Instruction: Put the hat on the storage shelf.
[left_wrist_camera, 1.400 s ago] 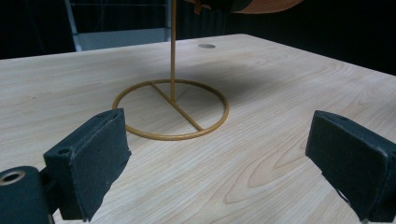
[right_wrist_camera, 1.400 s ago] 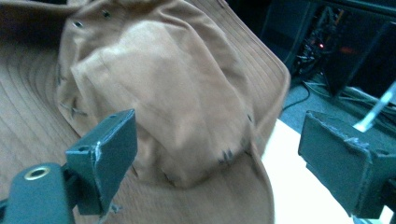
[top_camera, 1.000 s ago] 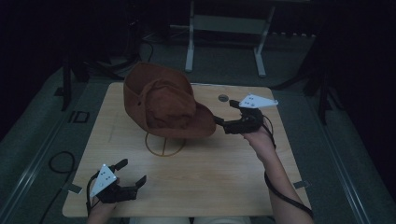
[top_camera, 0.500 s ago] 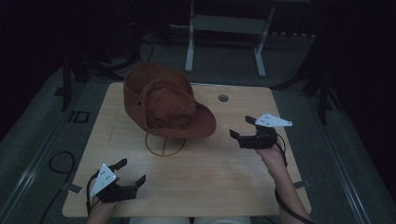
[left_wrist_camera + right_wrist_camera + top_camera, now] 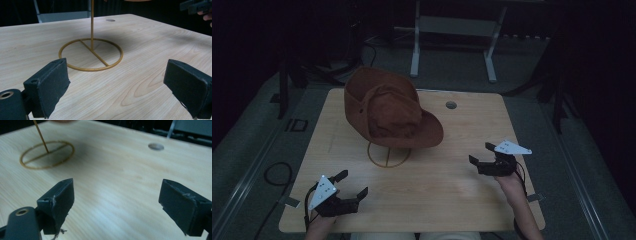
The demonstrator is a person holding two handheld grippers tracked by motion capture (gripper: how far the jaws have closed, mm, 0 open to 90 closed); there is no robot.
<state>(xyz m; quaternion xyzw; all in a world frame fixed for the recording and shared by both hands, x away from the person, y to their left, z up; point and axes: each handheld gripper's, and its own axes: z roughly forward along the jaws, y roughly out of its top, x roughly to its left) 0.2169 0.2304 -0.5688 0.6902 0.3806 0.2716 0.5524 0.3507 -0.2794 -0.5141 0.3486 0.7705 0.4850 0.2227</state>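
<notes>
Lower left of the frame: the left gripper (image 5: 347, 189), fingers spread wide, is held empty above the surface (image 5: 437, 200). Centre: the hat (image 5: 389, 110) is carried on a stand (image 5: 388, 156). Right: the right gripper (image 5: 479, 156), fingers wide, is held empty.

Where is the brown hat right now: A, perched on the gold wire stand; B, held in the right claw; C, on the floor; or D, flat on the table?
A: the brown hat sits atop the gold wire stand, while both claws, left and right, are open and apart from it.
</notes>
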